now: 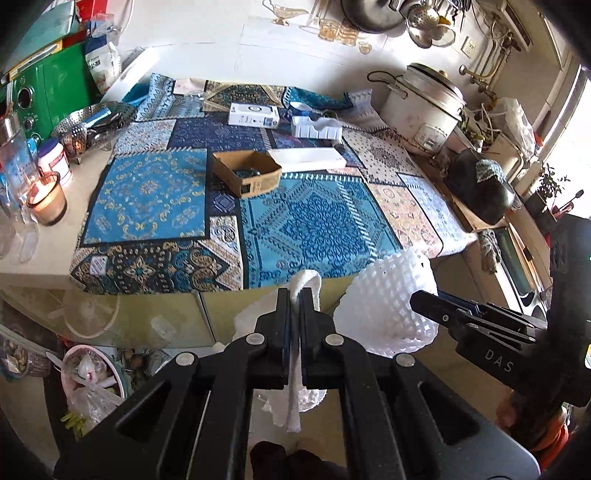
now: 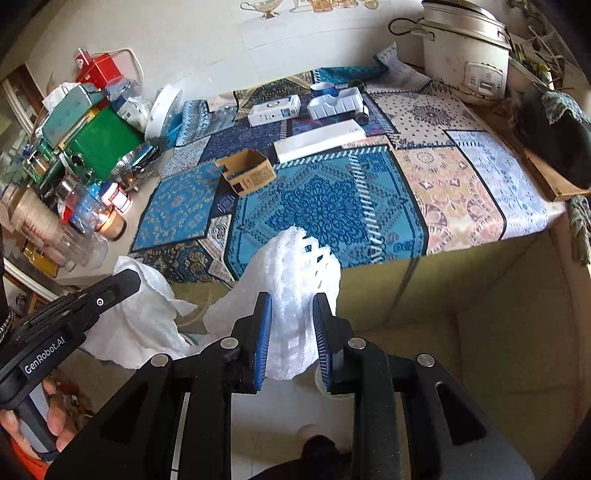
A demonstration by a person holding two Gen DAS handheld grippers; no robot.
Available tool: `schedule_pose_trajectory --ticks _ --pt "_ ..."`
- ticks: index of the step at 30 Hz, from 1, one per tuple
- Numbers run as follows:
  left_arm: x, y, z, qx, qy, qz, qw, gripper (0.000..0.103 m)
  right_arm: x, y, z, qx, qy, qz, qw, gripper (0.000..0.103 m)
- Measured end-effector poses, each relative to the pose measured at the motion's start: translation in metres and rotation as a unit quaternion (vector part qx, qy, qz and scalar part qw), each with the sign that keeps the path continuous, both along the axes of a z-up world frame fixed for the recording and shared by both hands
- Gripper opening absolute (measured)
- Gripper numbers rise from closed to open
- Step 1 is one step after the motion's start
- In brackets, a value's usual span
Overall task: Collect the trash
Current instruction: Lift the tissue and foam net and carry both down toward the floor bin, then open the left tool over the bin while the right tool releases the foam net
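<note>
**A lived-in home kitchen**

A worn white rice cooker (image 1: 424,107) sits at the back of a counter (image 1: 48,254) draped in a patchwork cloth (image 1: 317,221). A green toaster oven (image 1: 48,96), a perforated steel steamer basket (image 1: 92,118), jars and a lit candle (image 1: 46,201) crowd one end. A metal colander (image 1: 424,20) hangs on the tiled wall beside brass taps (image 1: 480,77).

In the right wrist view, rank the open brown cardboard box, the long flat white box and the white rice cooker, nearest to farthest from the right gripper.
1. Open brown cardboard box, mid-cloth, left.
2. Long flat white box, just behind.
3. White rice cooker, far right corner.
</note>
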State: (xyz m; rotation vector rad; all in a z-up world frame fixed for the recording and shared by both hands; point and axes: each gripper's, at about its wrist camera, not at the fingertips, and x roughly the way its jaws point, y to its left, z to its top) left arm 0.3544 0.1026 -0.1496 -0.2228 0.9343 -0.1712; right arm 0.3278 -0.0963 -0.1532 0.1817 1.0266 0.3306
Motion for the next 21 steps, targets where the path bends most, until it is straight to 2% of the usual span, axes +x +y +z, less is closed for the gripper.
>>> schedule_pose_trajectory --ticks 4,9,14,21 --pt "-0.005 -0.014 -0.031 -0.007 0.026 -0.003 0.9996 0.003 -0.009 -0.009 -0.026 -0.012 0.024 -0.001 1.000 0.021" --pt "-0.008 -0.027 -0.091 -0.016 0.071 0.005 0.9973 0.003 -0.012 -0.019 -0.075 -0.018 0.061 0.000 0.998 0.021" --pt "-0.006 -0.039 -0.180 -0.021 0.118 0.015 0.9927 0.003 -0.008 -0.026 -0.148 -0.023 0.098 0.002 0.995 0.021" --pt "0.002 -0.046 -0.324 -0.046 0.166 0.035 0.9844 0.003 0.004 -0.029 -0.283 -0.024 0.145 0.000 0.989 0.021"
